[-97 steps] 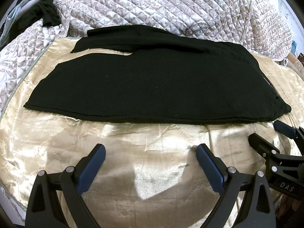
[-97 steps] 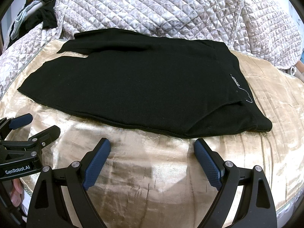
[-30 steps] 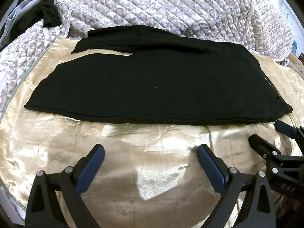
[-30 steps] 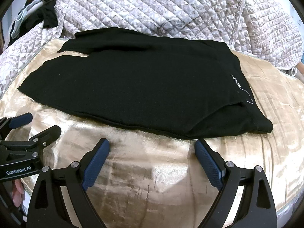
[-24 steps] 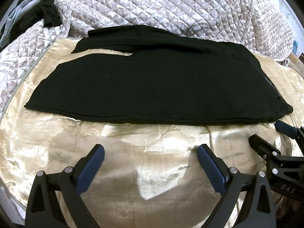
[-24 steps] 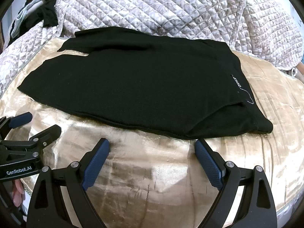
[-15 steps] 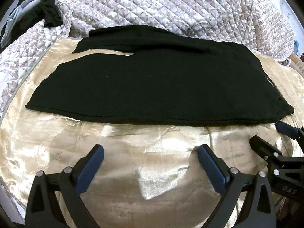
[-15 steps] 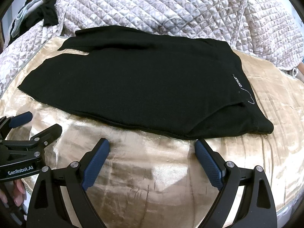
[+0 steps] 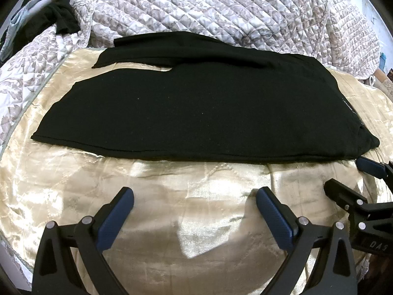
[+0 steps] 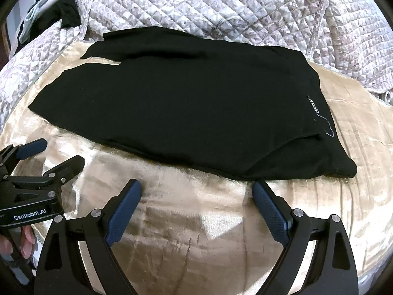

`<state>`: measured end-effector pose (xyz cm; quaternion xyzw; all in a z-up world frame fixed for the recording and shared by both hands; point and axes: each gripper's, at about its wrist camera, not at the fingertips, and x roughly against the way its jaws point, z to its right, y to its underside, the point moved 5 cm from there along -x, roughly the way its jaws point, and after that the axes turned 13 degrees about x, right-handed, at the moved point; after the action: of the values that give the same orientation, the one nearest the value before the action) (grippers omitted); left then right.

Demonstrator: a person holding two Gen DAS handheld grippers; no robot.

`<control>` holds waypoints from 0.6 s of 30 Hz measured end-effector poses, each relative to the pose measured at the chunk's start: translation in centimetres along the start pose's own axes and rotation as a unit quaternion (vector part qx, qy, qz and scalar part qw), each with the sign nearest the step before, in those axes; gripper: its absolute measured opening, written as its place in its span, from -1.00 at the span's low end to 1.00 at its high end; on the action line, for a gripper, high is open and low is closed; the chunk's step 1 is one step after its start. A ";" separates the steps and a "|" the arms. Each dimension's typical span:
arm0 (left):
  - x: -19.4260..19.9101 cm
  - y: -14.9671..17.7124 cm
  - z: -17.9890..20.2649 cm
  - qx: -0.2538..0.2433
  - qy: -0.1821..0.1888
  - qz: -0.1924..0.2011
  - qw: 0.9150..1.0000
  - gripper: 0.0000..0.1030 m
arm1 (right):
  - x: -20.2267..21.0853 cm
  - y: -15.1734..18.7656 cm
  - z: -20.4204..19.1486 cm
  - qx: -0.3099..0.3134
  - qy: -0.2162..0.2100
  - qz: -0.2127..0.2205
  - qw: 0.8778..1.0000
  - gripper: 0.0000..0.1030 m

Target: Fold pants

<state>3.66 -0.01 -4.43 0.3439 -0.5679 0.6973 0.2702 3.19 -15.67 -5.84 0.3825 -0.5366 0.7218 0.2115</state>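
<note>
Both fisheye views are evenly and fairly brightly lit, with sharp focus across the centre. The gold satin bedspread shows strong specular glare in patches, brightest along its creases, and a hard-edged bright patch lies just beyond the jaws in each view. The black pants absorb nearly all light; surface detail and folds are largely lost in shadow, apart from white lettering that is legible but small. The quilted coverlet is clearly rendered. Straight lines bow strongly toward the edges, and a dark circular vignette cuts off every corner.
</note>
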 end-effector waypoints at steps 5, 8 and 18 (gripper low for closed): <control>0.1 0.2 0.1 -0.003 0.002 0.001 1.000 0.97 | 0.1 0.1 0.0 0.002 -0.002 0.002 1.000 0.79; 0.2 0.2 0.0 -0.004 0.006 0.001 1.000 0.97 | 0.2 0.1 0.1 -0.002 -0.002 0.004 1.000 0.79; 0.4 0.0 -0.1 0.000 0.014 -0.003 1.000 0.96 | 0.7 0.1 0.2 -0.011 -0.010 0.015 1.000 0.79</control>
<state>3.33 0.12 -4.12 0.3359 -0.5630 0.7013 0.2799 2.78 -15.96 -5.33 0.3793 -0.5522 0.7152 0.1992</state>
